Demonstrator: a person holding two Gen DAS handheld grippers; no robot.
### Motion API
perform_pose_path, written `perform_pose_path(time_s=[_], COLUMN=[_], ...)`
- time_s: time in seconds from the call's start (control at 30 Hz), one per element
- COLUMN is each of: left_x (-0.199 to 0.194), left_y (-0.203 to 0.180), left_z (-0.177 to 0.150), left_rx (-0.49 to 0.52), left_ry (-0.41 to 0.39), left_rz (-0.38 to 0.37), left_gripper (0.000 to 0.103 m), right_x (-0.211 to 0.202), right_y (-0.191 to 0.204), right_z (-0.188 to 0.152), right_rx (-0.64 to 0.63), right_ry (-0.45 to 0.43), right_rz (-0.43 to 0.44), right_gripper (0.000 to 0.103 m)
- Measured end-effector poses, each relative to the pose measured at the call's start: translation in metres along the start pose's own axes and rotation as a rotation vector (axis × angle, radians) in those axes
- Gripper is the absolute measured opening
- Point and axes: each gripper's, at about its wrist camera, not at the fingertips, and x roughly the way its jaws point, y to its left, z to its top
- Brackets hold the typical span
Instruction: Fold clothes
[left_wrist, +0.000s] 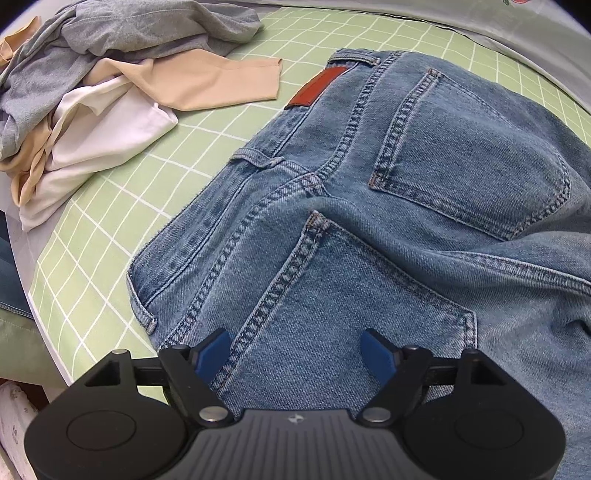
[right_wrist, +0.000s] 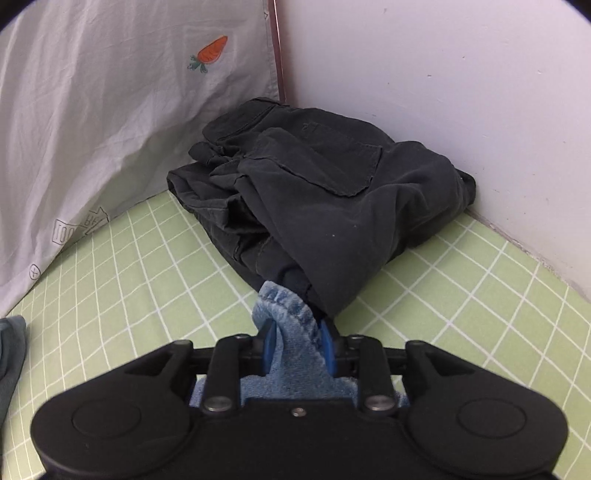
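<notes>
Left wrist view: the left gripper (left_wrist: 297, 350) hangs over the blue jeans (left_wrist: 406, 206), which lie seat-up on the green checked sheet (left_wrist: 110, 258). Its blue fingers (left_wrist: 218, 349) stand well apart above the nearer back pocket (left_wrist: 332, 314), pressing on nothing. A red-brown waistband patch (left_wrist: 317, 88) shows at the far end. Beside the jeans, apart from them, lies a loose heap of grey, beige and white garments (left_wrist: 92, 92).

Right wrist view: the right gripper (right_wrist: 297, 341) has a bunched fold of blue denim (right_wrist: 284, 314) between its blue pads (right_wrist: 327, 345); the pads appear to pinch it, though how firmly cannot be judged. Beyond lie folded black trousers (right_wrist: 321, 192) in the corner, against a white wall (right_wrist: 461, 92) and a grey cloth with a carrot print (right_wrist: 110, 110).
</notes>
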Motion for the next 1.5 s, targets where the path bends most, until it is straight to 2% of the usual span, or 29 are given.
perform_pose_path(time_s=[0.03,0.1,0.2,0.27,0.4,0.5,0.63,0.73,0.8,0.83,0.93,1.07,1.13,1.2,1.27,1.3,1.37,1.5], left_x=[0.000,0.000,0.000,0.000,0.000,-0.001,-0.001,-0.002,-0.001,-0.001,-0.002,-0.006,-0.006,-0.005,-0.004,-0.005,-0.009,-0.021], left_y=[0.001,0.001,0.001,0.000,0.000,0.000,0.000,0.000,-0.001,0.000,0.001,0.007,0.013,0.019,0.026,0.027,0.029,0.038], left_z=[0.000,0.000,0.001,0.001,0.003,0.003,0.004,0.003,0.003,0.003,0.002,-0.005,-0.008,-0.007,-0.006,-0.005,-0.004,0.003], left_rx=[-0.004,-0.009,-0.008,-0.004,0.007,0.008,0.007,0.004,0.001,0.000,0.001,0.013,0.016,-0.003,-0.021,-0.022,-0.006,0.022], left_ry=[-0.002,-0.005,-0.006,-0.006,-0.005,-0.003,-0.004,-0.006,-0.005,-0.003,0.000,-0.004,0.000,0.006,0.015,0.017,0.007,-0.043], left_rz=[-0.002,-0.004,-0.002,0.000,0.000,-0.003,-0.003,0.001,0.011,0.014,0.026,0.061,0.078,0.053,0.025,0.013,0.002,0.001], left_gripper=[0.080,0.080,0.080,0.080,0.080,0.080,0.080,0.081,0.084,0.085,0.085,0.085,0.086,0.086,0.086,0.086,0.086,0.085], right_x=[-0.011,-0.033,-0.057,-0.063,-0.061,-0.055,-0.050,-0.040,-0.035,-0.035,-0.040,-0.062,-0.069,-0.072,-0.074,-0.075,-0.076,-0.084], right_y=[-0.007,-0.025,-0.056,-0.077,-0.107,-0.107,-0.085,-0.062,-0.045,-0.039,-0.037,-0.070,-0.079,-0.075,-0.070,-0.066,-0.058,-0.020], right_z=[-0.004,-0.014,-0.035,-0.054,-0.089,-0.102,-0.099,-0.092,-0.089,-0.088,-0.089,-0.101,-0.112,-0.117,-0.122,-0.121,-0.117,-0.107], right_rx=[0.024,0.079,0.180,0.268,0.434,0.469,0.387,0.219,0.061,0.014,-0.033,0.066,0.045,-0.033,-0.116,-0.125,-0.125,-0.163], right_ry=[-0.031,-0.079,-0.097,-0.077,-0.005,0.023,0.025,0.062,0.083,0.096,0.103,0.111,0.124,0.133,0.142,0.141,0.136,0.064], right_rz=[-0.021,-0.072,-0.154,-0.188,-0.162,-0.144,-0.157,-0.229,-0.265,-0.269,-0.349,-0.417,-0.452,-0.465,-0.476,-0.480,-0.487,-0.482], right_gripper=[0.060,0.058,0.048,0.039,0.036,0.037,0.041,0.040,0.027,0.008,0.006,0.006,0.006,0.006,0.010,0.015,0.057,0.083])
